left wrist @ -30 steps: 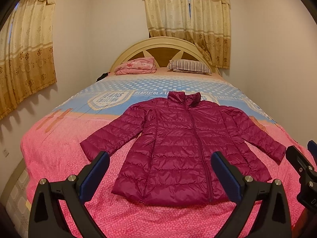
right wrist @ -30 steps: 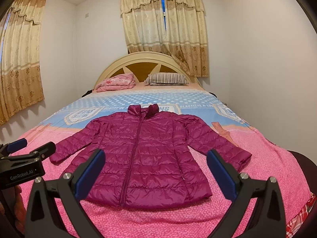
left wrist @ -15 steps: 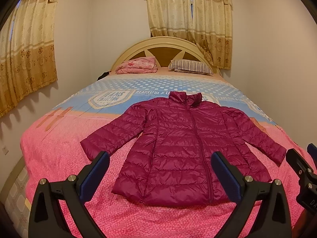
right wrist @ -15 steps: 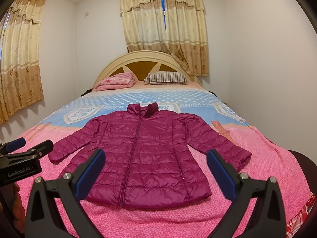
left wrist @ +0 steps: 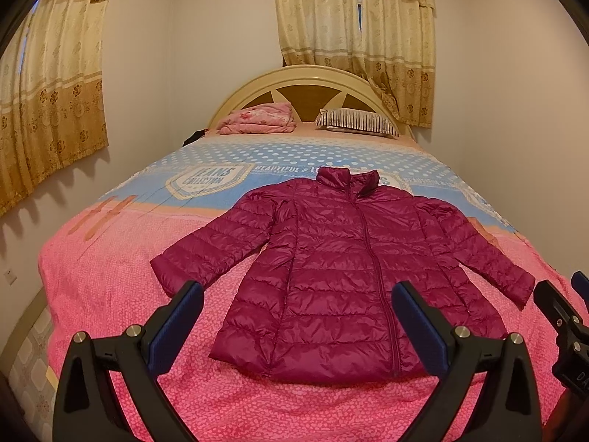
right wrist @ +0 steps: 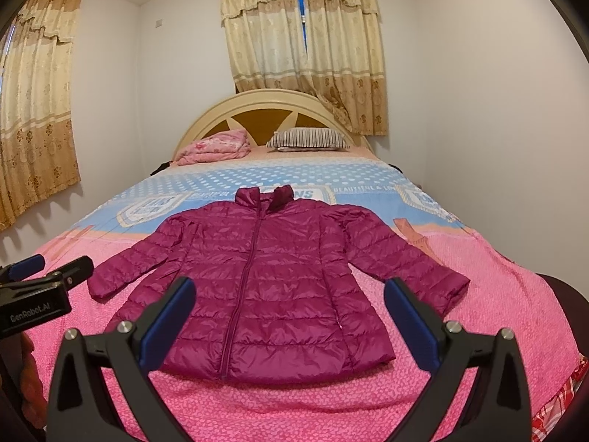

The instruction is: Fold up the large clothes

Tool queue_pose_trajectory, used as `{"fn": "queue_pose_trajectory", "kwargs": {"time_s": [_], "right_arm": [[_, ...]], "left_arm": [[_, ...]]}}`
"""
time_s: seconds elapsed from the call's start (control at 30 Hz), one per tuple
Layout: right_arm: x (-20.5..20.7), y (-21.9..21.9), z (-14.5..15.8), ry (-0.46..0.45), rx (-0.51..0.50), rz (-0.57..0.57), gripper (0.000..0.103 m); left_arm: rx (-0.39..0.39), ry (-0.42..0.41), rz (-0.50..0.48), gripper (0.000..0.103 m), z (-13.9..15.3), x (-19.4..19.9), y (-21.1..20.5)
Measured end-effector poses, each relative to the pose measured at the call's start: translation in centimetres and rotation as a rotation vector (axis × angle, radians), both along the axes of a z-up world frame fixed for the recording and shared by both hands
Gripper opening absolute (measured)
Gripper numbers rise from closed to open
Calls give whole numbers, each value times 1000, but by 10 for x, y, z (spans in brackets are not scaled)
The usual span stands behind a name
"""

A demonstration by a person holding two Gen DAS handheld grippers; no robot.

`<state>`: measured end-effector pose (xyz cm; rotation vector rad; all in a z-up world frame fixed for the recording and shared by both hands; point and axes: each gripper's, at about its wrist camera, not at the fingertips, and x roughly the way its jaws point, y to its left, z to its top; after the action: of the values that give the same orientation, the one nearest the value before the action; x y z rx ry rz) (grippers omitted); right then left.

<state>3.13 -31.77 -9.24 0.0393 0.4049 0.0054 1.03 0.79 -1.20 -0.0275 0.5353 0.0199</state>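
A: Jaws on the left gripper [left wrist: 296, 320]?
B: Spread wide, blue pads apart, nothing between them. Hovering over the foot of the bed [left wrist: 92, 276], aimed at the near hem.
A: And further left in that view?
B: Gold patterned side curtain [left wrist: 51, 103] on the left wall, then the pink speckled bedspread [left wrist: 110, 294] running down to the near edge.
A: The garment?
B: Magenta quilted puffer jacket [left wrist: 342, 269], flat on the bedspread, front up, zipped, collar toward the headboard. Both sleeves angled outward and down, clear of the body.
A: Beyond it?
B: Blue dotted band of the cover, then a folded pink blanket [left wrist: 257, 119] and a striped pillow [left wrist: 357, 121] side by side against the cream arched headboard [left wrist: 302, 77]. Second curtain [left wrist: 353, 29] above the pillow side.
A: Jaws on the right gripper [right wrist: 291, 316]?
B: Also released, wide apart, empty. Held above the near edge, framing the jacket's hem; not touching the fabric.
A: Far right?
B: Bare white wall [right wrist: 497, 110]; a strip of red plaid cloth [right wrist: 559, 401] at the bed's lower corner.
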Motion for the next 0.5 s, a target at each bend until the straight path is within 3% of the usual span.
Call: {"fn": "queue_pose_trajectory", "kwargs": {"time_s": [0.5], "right_arm": [[-1, 2, 1, -10, -8, 4, 103]], "left_arm": [[2, 2, -3, 102, -1, -1, -3]]}}
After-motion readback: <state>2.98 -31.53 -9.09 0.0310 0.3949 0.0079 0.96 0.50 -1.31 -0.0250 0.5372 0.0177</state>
